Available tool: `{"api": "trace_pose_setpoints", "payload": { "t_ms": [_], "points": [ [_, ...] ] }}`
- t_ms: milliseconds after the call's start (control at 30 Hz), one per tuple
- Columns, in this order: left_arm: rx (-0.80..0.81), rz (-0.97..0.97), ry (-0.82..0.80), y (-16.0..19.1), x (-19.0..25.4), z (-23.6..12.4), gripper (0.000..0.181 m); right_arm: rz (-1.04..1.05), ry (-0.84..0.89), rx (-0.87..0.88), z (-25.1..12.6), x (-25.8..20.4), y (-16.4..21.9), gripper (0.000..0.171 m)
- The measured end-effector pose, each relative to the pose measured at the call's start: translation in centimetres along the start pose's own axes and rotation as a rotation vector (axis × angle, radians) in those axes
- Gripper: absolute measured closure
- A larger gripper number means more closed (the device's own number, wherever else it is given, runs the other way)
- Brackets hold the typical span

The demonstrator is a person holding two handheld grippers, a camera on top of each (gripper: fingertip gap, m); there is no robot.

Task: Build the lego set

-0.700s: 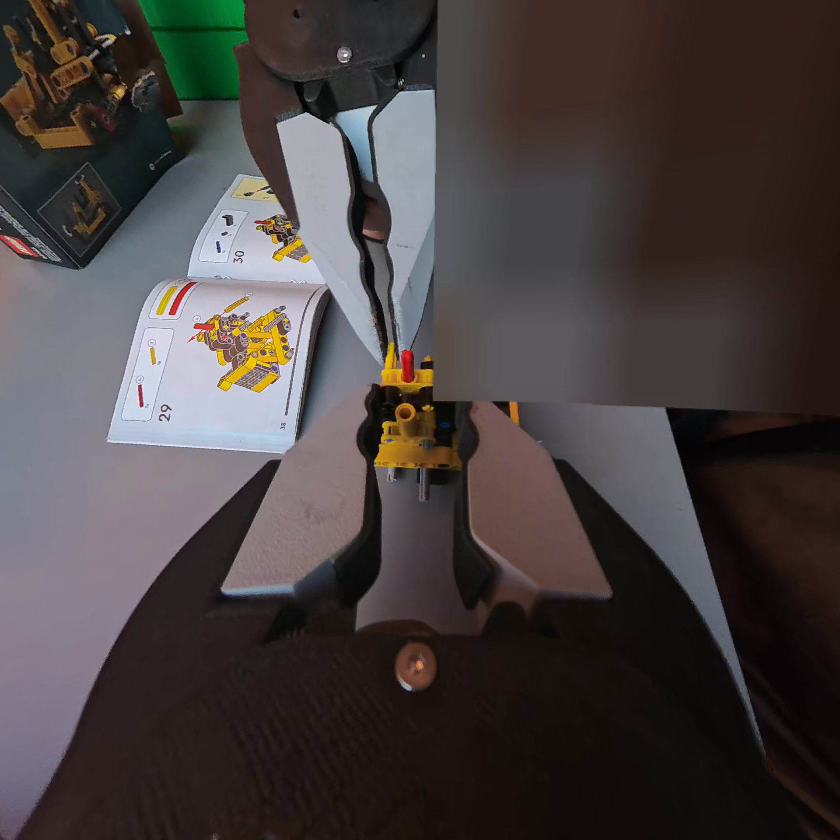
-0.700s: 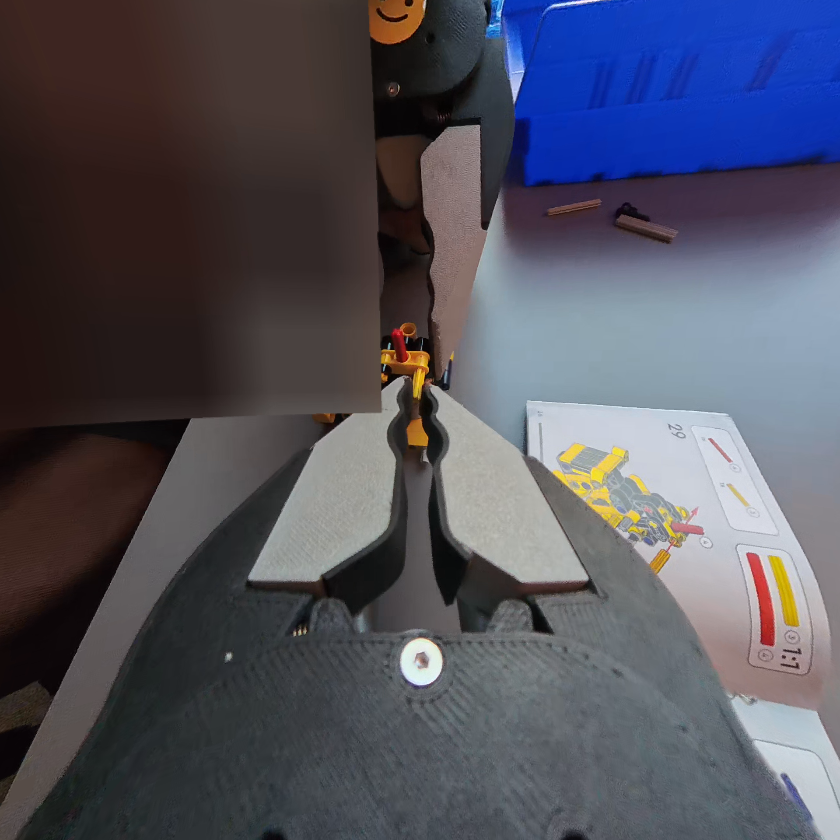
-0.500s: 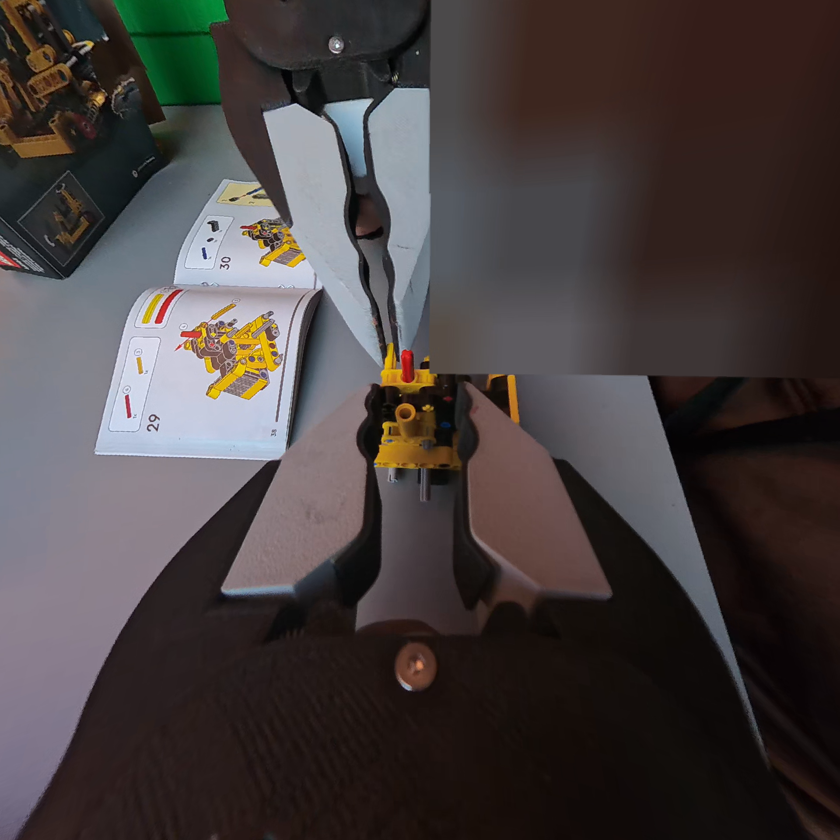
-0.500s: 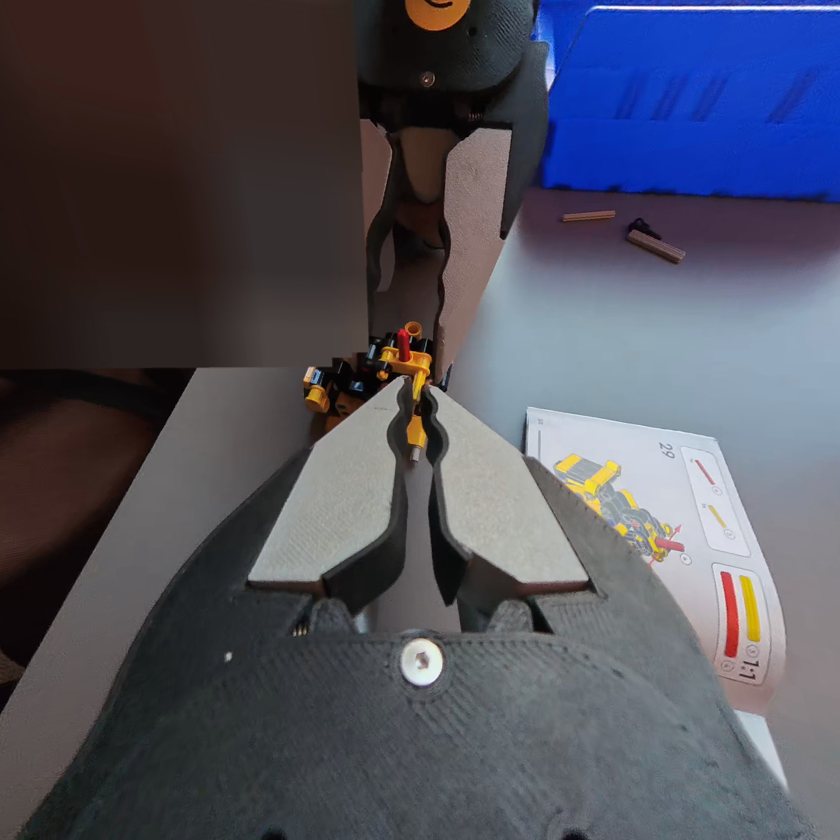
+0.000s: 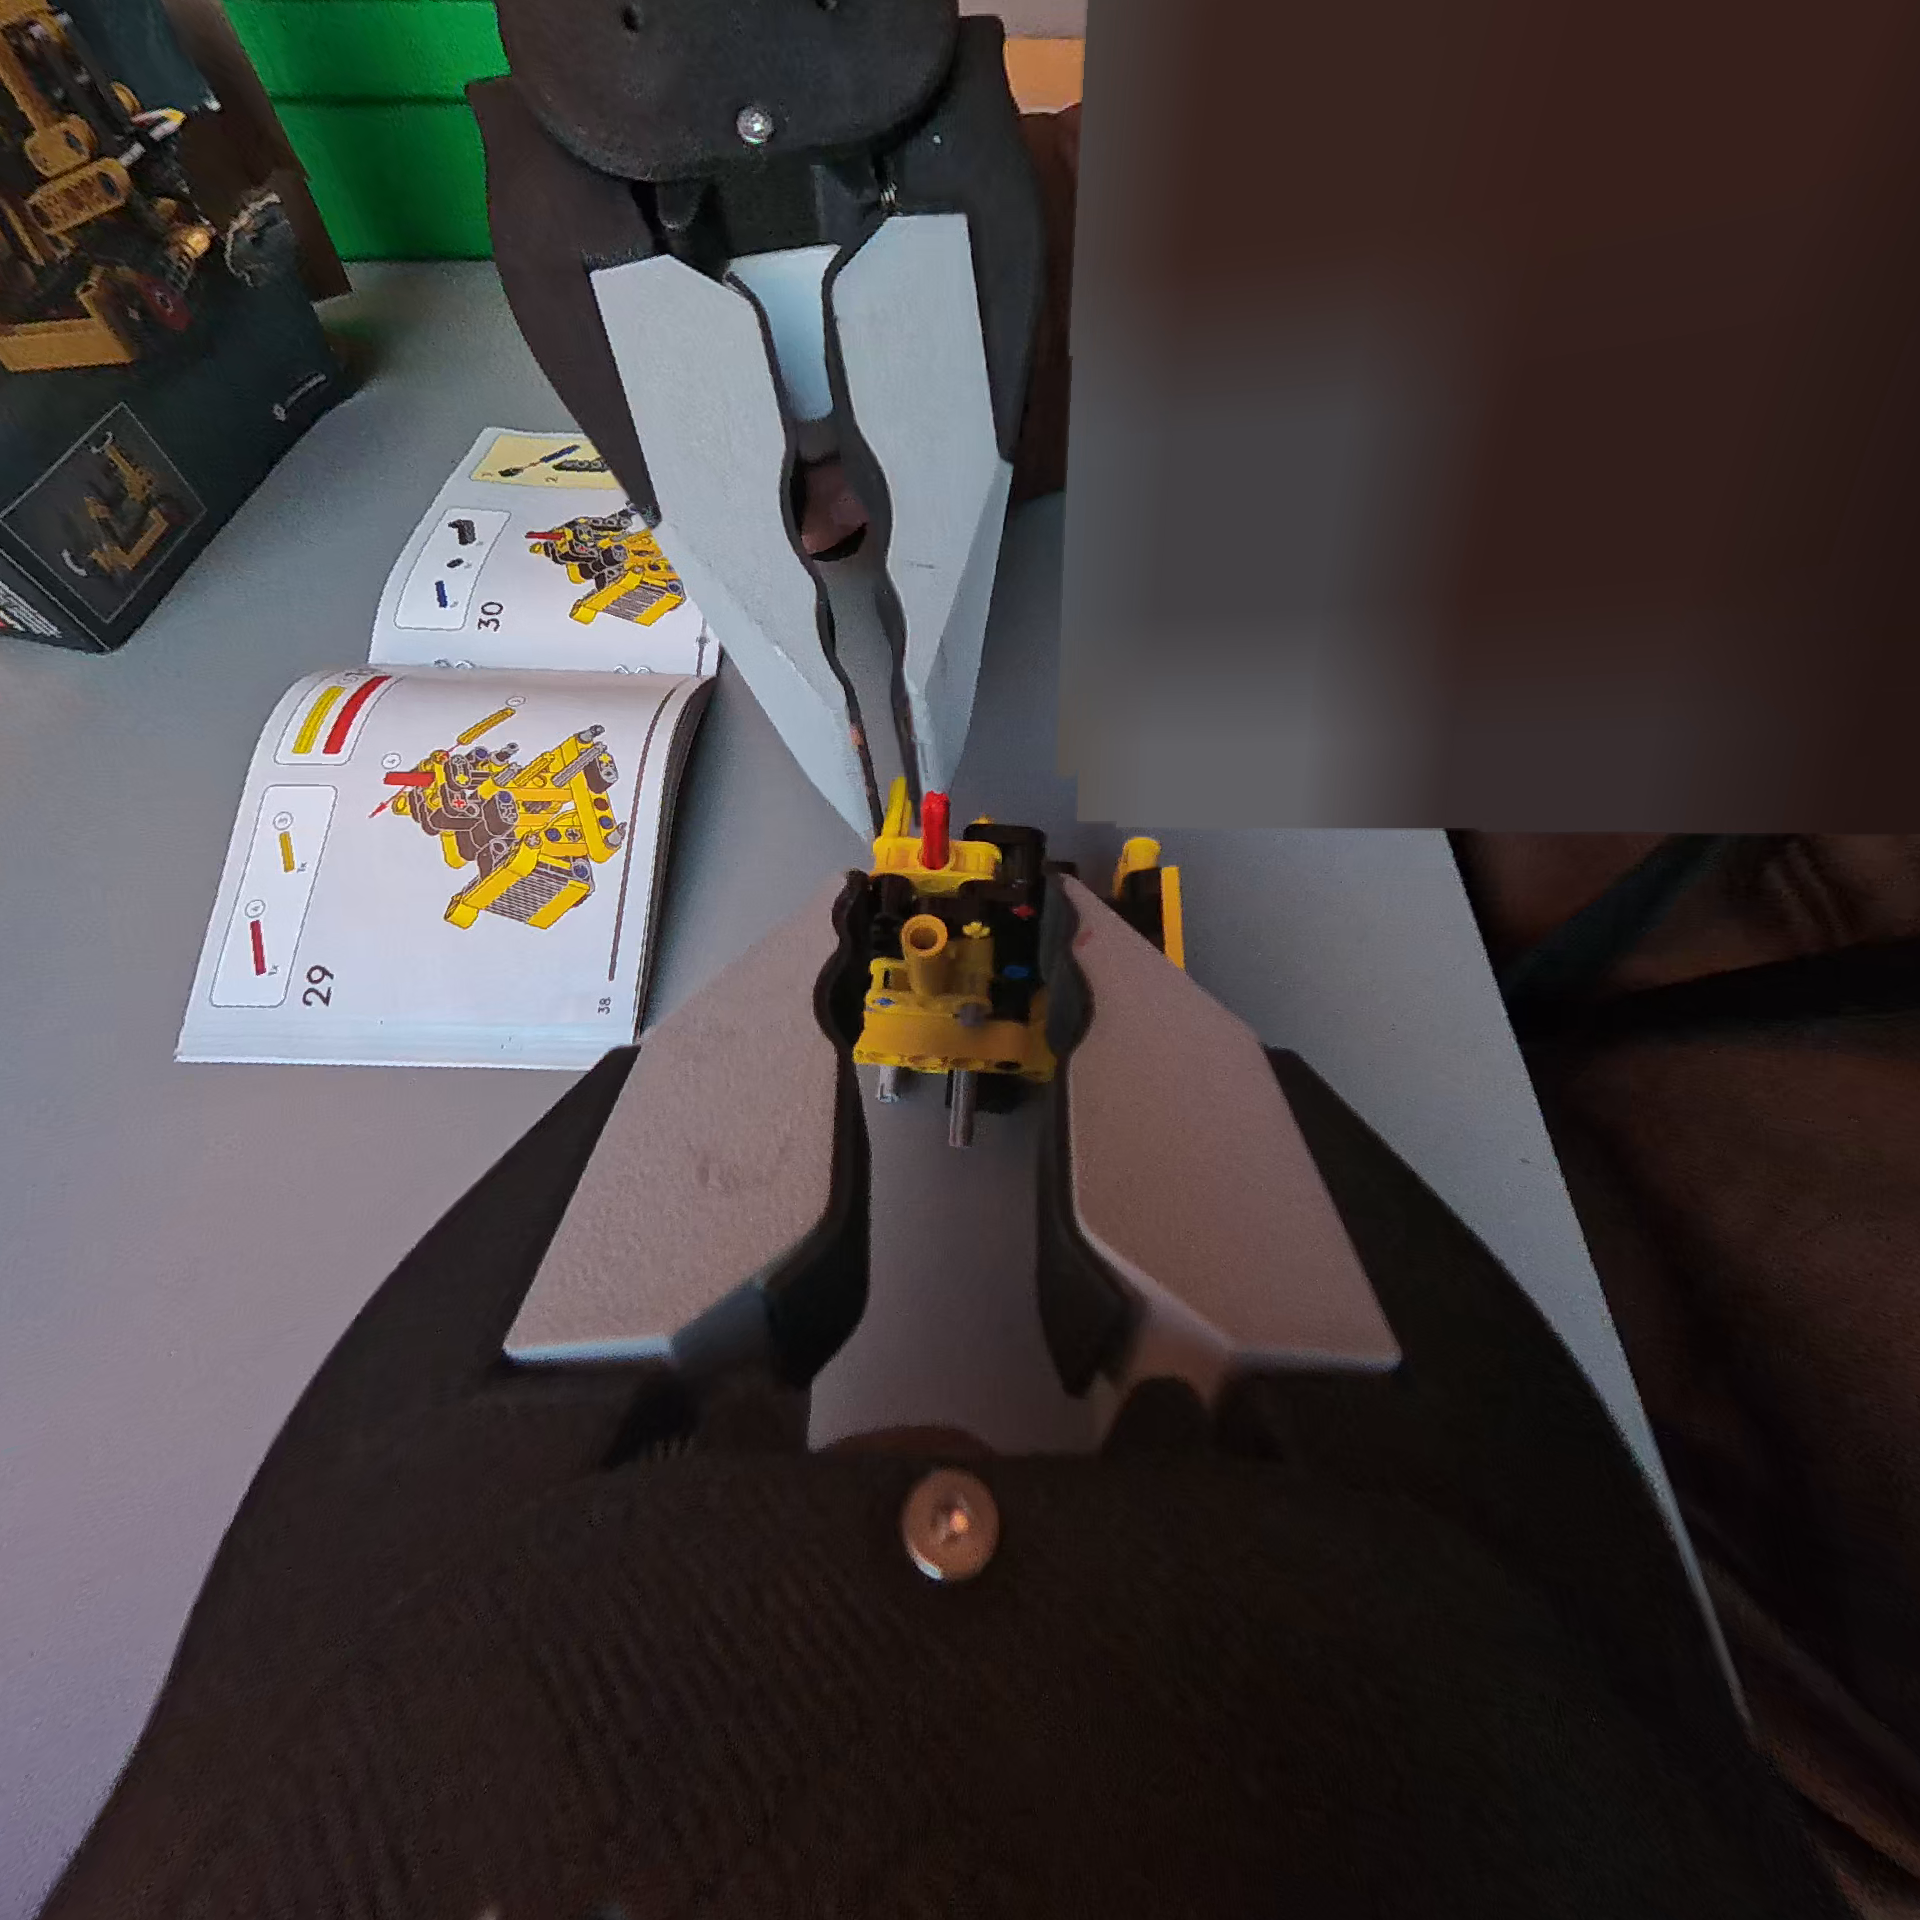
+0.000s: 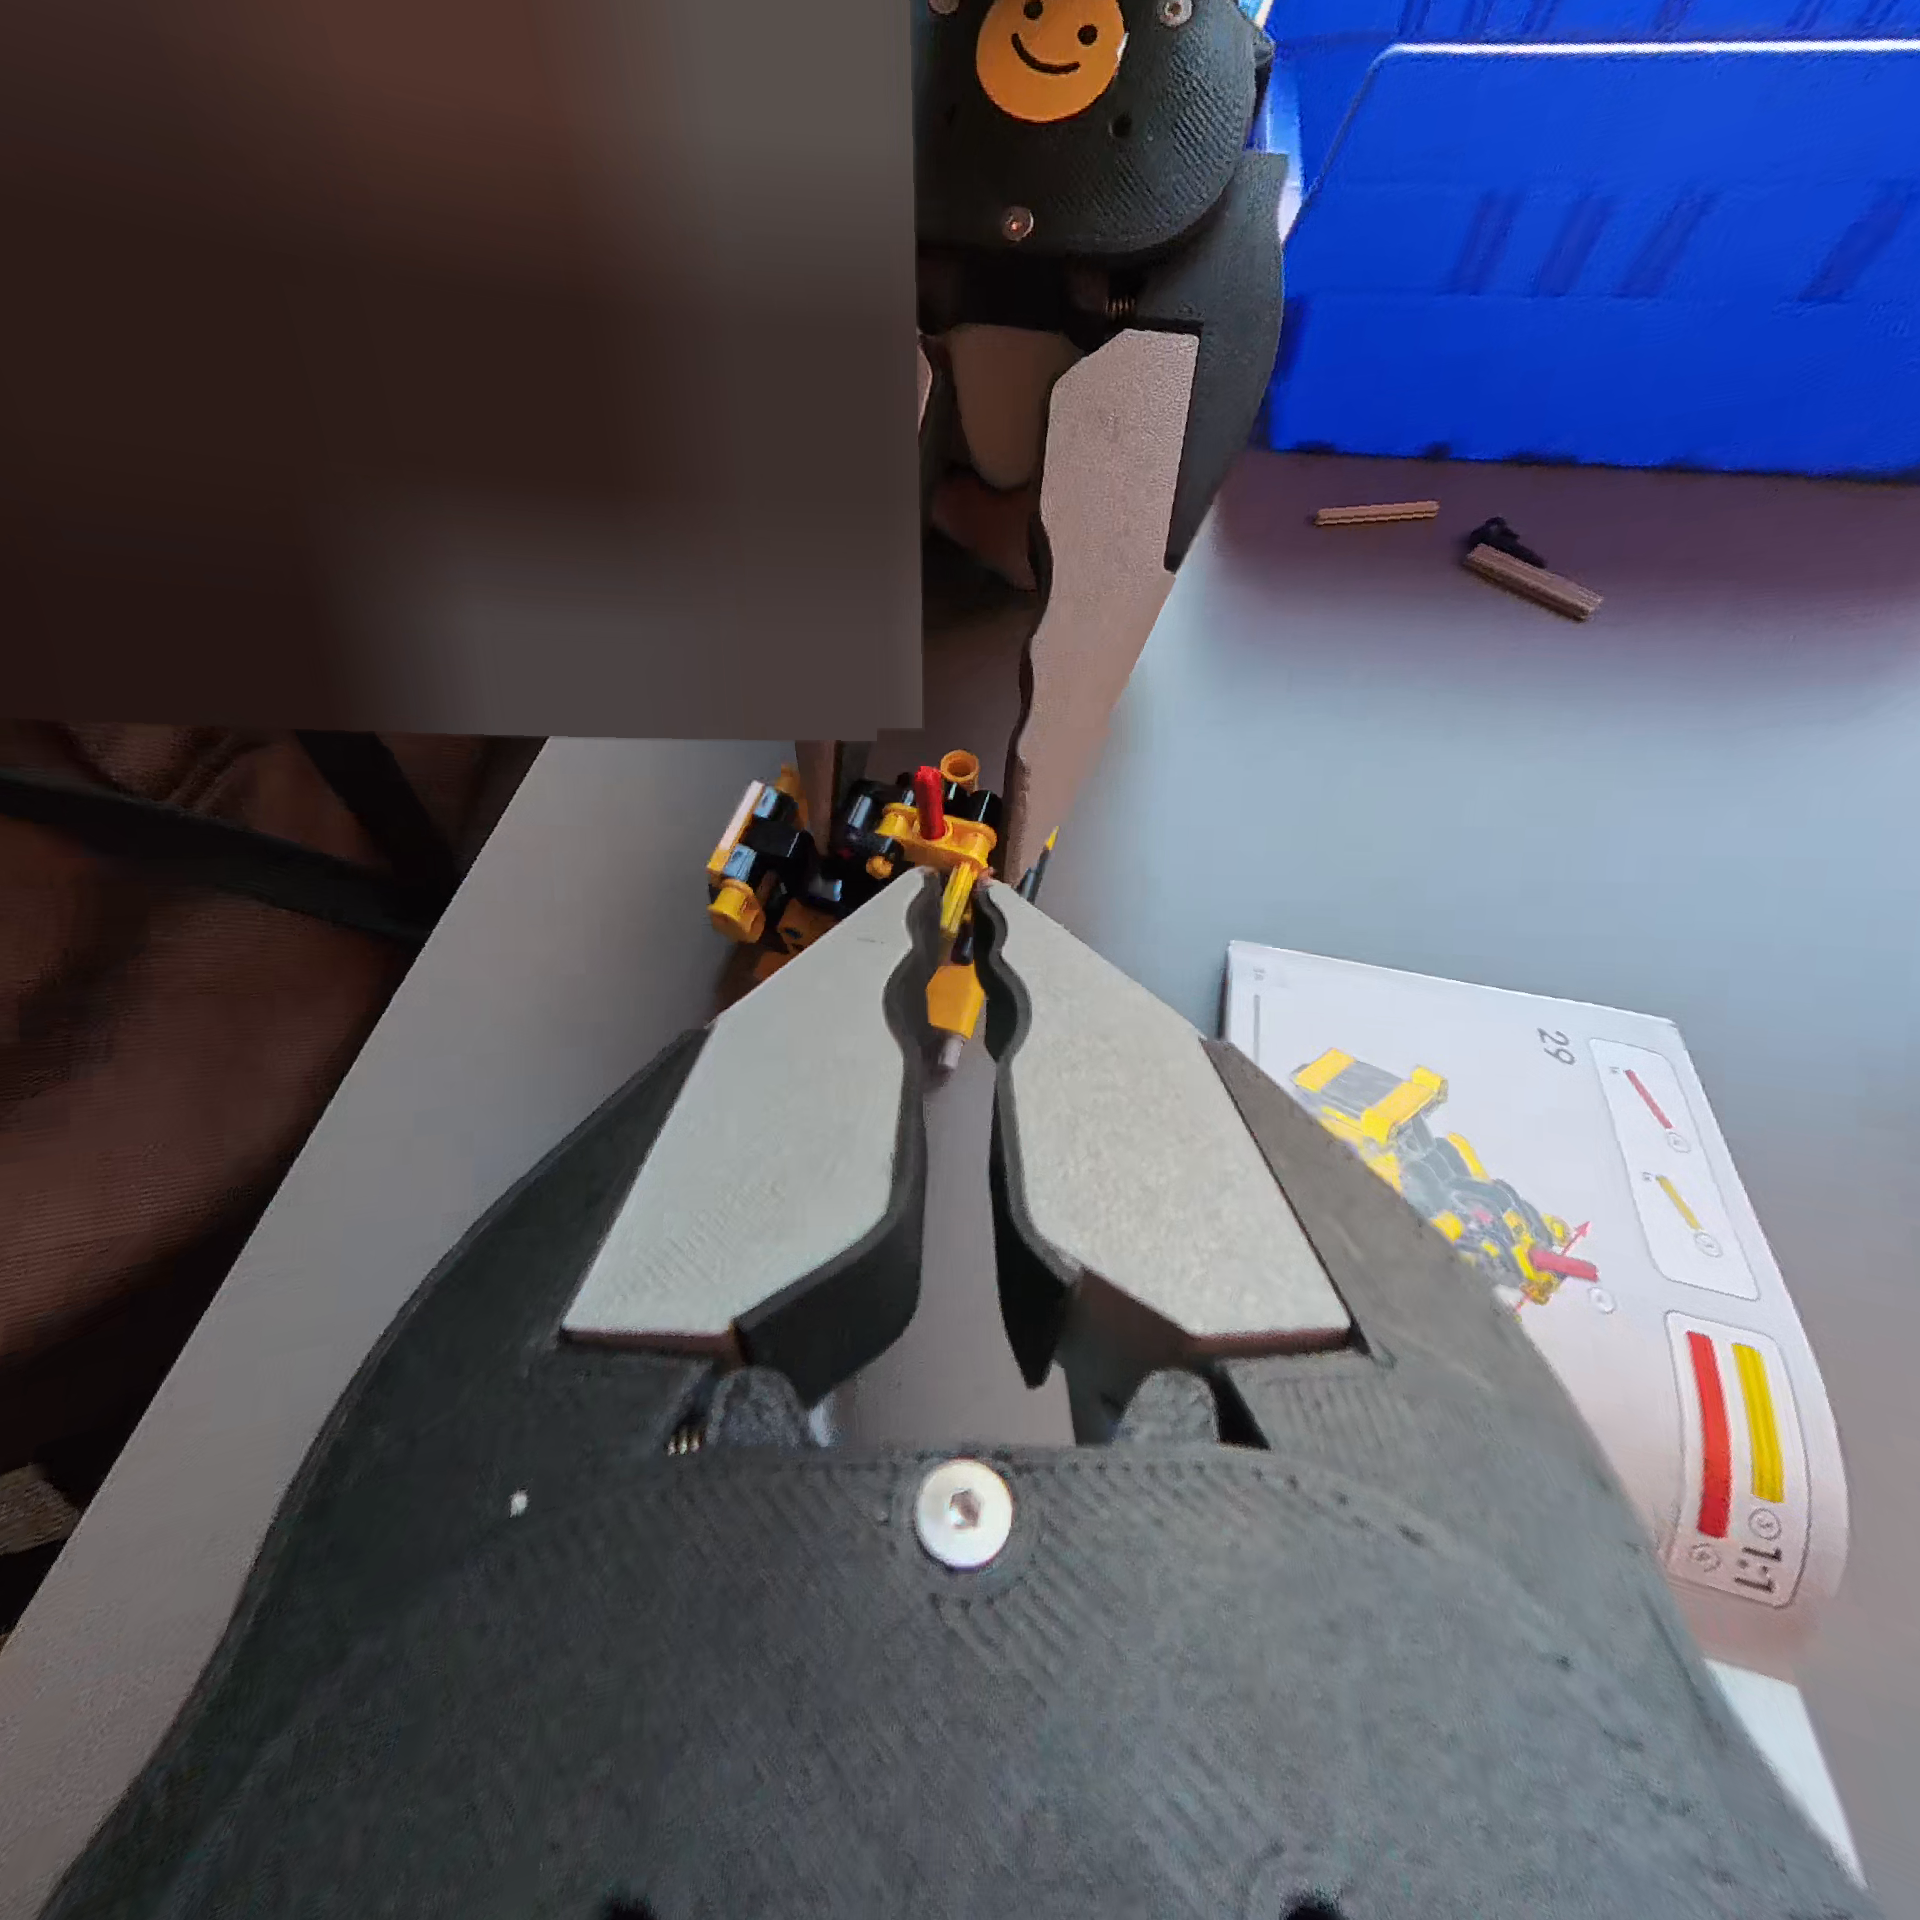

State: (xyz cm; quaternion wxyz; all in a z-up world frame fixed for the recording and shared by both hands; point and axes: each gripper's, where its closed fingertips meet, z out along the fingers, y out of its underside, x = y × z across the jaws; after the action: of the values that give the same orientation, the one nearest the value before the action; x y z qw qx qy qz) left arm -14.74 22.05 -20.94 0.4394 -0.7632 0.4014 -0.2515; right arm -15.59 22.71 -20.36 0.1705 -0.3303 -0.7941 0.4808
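Gripping from opposite sides, both tools meet over one small model near the bench's [image 5: 208, 1247] edge closest to the person. The left gripper [image 5: 951, 966] has its jaws clenched on the flanks of the yellow-and-black lego assembly [image 5: 951, 987], which sits between the grey fingers [image 5: 727, 1143] with two grey axle ends poking out toward the camera. A red pin [image 5: 933, 826] stands upright from the top of the model. The right gripper [image 6: 951, 914] comes in from the far side, its jaws pinched on a thin yellow axle piece [image 6: 954, 992] that touches the model's yellow top bar; in the left wrist view the same tool [image 5: 894, 790] tapers down to the model just beside the red pin.

An open instruction booklet [image 5: 436, 862] lies flat on the bench, farther from that edge than the model. The dark set box [image 5: 125, 343] stands toward a far corner with a green bin [image 5: 364, 125] behind it. Along the opposite end a blue bin [image 6: 1610, 260] stands, with two brown beams [image 6: 1532, 582] and a small black part [image 6: 1501, 535] loose in front of it.
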Motion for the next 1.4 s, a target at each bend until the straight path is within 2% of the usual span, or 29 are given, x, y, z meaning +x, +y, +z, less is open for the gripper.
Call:
{"api": "trace_pose_setpoints", "payload": {
  "t_ms": [233, 600, 733, 900, 967, 1400],
  "points": [
    [-0.001, 0.000, -0.024, 0.2, -0.4, -0.4, 0.151, 0.062, 0.004, 0.055, -1.9, 0.4, 0.1, 0.171],
    [0.003, -0.006, -0.035, 0.0, -0.4, -0.1, 0.151, 0.075, 0.024, 0.044, -1.0, 0.1, -0.3, 0.171],
    [0.006, -0.009, -0.031, 0.0, -0.4, -0.1, 0.151, 0.031, 0.088, 0.009, -1.4, 0.6, 0.1, 0.171],
    [0.007, -0.010, -0.035, 0.0, -0.4, -0.1, 0.151, 0.085, 0.042, 0.032, -1.2, 0.1, 0.0, 0.165],
    [0.010, -0.011, -0.036, 0.0, -0.4, -0.1, 0.151, 0.073, 0.058, 0.022, -1.0, 0.2, 0.2, 0.171],
    [0.011, -0.014, -0.050, 0.0, -0.5, -0.1, 0.151, 0.068, 0.105, 0.029, -1.0, 0.5, 0.0, 0.171]
  ]
}}
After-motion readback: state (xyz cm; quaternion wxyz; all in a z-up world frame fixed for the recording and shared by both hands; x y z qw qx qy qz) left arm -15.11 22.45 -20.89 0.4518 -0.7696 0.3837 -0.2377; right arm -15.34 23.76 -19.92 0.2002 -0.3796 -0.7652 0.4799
